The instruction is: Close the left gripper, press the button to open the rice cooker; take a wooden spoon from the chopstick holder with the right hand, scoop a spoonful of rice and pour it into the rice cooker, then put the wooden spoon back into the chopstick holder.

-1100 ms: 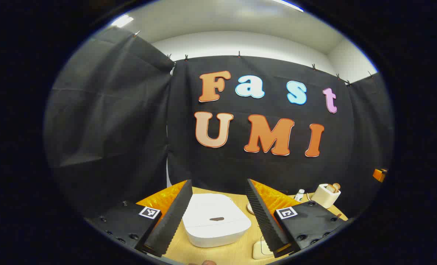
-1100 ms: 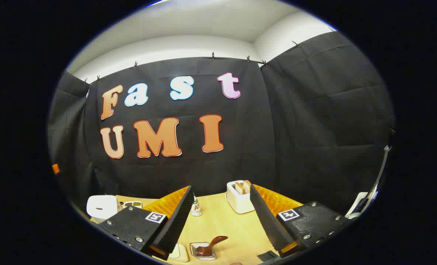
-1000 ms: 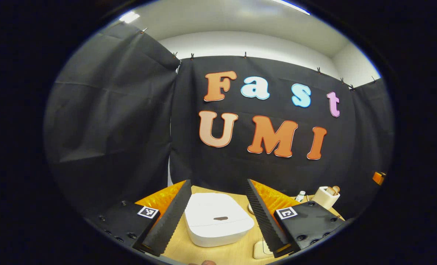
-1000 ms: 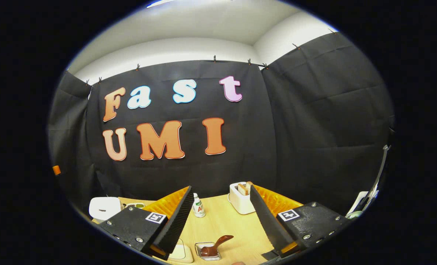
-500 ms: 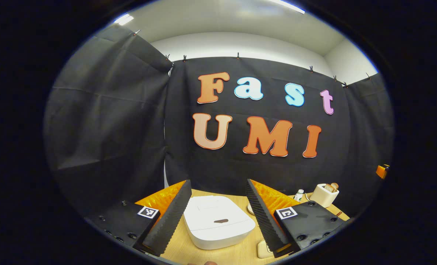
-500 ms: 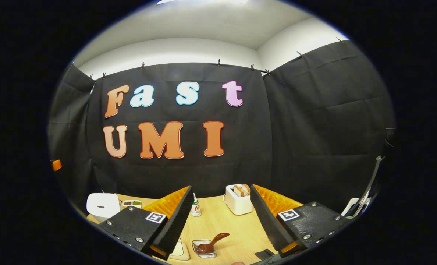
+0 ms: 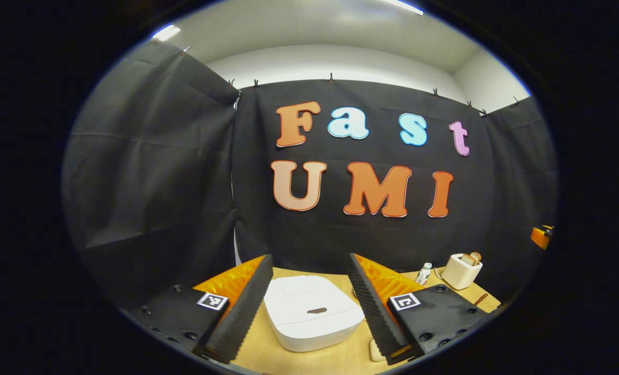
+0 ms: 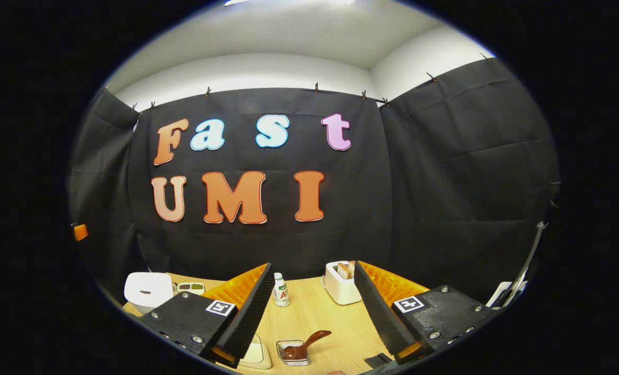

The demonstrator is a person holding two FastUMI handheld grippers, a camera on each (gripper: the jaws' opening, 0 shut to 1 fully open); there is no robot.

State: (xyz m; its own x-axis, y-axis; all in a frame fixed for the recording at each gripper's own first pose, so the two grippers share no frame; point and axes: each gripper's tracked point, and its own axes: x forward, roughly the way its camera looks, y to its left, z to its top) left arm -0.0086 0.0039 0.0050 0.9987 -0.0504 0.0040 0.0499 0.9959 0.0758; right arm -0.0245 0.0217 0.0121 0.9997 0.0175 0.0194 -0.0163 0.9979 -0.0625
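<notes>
While the left tool (image 7: pixel 307 307) hangs with its jaws wide over the closed white rounded rice cooker (image 7: pixel 312 312) at the lower centre, the right tool (image 8: pixel 312 312), equally wide, frames a dark wooden spoon (image 8: pixel 304 346) in a clear square holder (image 8: pixel 293 353) on the pale wooden table (image 8: pixel 320 312).

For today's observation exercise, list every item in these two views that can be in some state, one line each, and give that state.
Rice cooker: lid closed.
Left hand-held gripper: open, holding nothing, rice cooker between its fingers in the view.
Right hand-held gripper: open, holding nothing.
Wooden spoon: resting in its small clear holder, handle tilted up.
Toaster: bread slices sticking up from the slots.
Small bottle: upright, capped.
</notes>
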